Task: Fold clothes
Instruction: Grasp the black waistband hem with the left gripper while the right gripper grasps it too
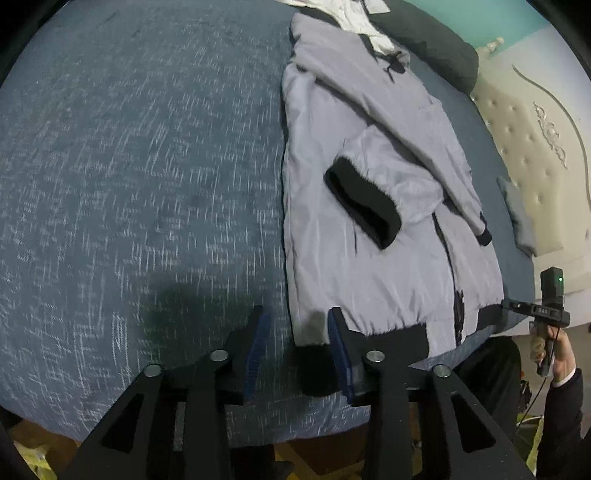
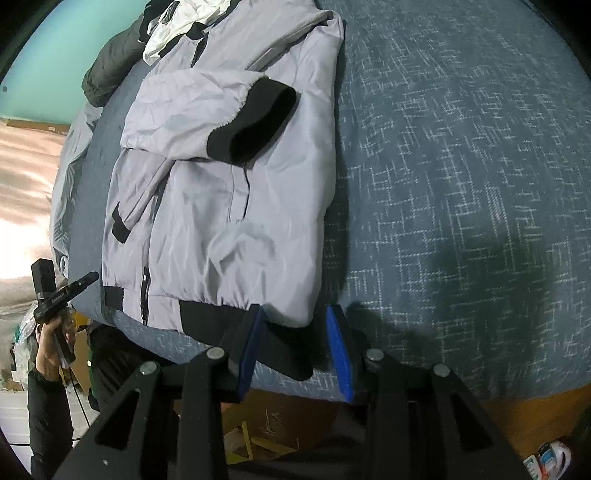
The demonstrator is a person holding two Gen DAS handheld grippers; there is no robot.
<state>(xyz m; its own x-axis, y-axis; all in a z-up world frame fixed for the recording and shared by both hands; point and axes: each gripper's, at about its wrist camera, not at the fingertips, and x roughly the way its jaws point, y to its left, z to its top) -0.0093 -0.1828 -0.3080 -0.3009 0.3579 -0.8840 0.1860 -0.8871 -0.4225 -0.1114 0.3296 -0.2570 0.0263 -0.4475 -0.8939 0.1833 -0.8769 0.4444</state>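
A grey jacket with black hem and cuffs lies flat on the blue bedspread, both sleeves folded across its front, one black cuff on top. My left gripper stands open over the near hem corner, which lies between the fingers; bedspread shows beside the left pad. In the right wrist view the jacket and its cuff fill the upper left. My right gripper is open around the other hem corner, apart from the right pad. Each gripper shows small in the other's view: right gripper, left gripper.
Beyond the jacket's collar lie a dark garment and a white cloth. A cream tufted headboard borders the bed on one side. The bed's near edge runs just under both grippers. A person's hand holds the left gripper.
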